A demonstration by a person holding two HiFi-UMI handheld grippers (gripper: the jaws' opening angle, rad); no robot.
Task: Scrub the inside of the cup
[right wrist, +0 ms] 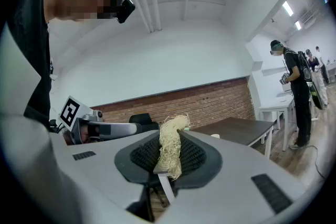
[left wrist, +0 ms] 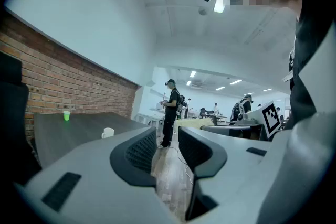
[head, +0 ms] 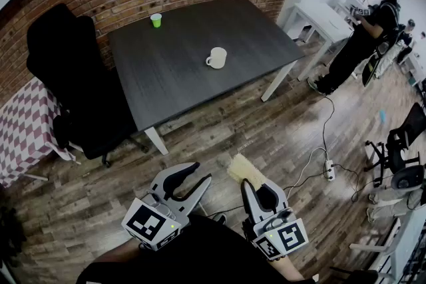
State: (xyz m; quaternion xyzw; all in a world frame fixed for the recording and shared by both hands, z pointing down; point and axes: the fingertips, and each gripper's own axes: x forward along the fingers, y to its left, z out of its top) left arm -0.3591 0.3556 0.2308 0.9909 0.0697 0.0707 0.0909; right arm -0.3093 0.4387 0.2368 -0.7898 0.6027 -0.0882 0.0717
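A white cup point(head: 215, 58) with a handle stands near the middle of the dark table point(head: 186, 70); it shows small in the left gripper view as the cup point(left wrist: 107, 132). My right gripper point(head: 247, 177) is shut on a pale fibre scrubber point(head: 243, 169), whose strands stick up between the jaws as the scrubber point(right wrist: 170, 150). My left gripper point(head: 194, 177) is open with nothing between its jaws, gripper point(left wrist: 167, 150). Both grippers are held low over the wooden floor, well short of the table.
A small green cup point(head: 156, 20) stands at the table's far left corner. A black office chair point(head: 73, 76) sits left of the table, beside a checkered cloth point(head: 26, 130). A person point(head: 363, 33) stands at the right by white desks. Cables and a power strip point(head: 328, 169) lie on the floor.
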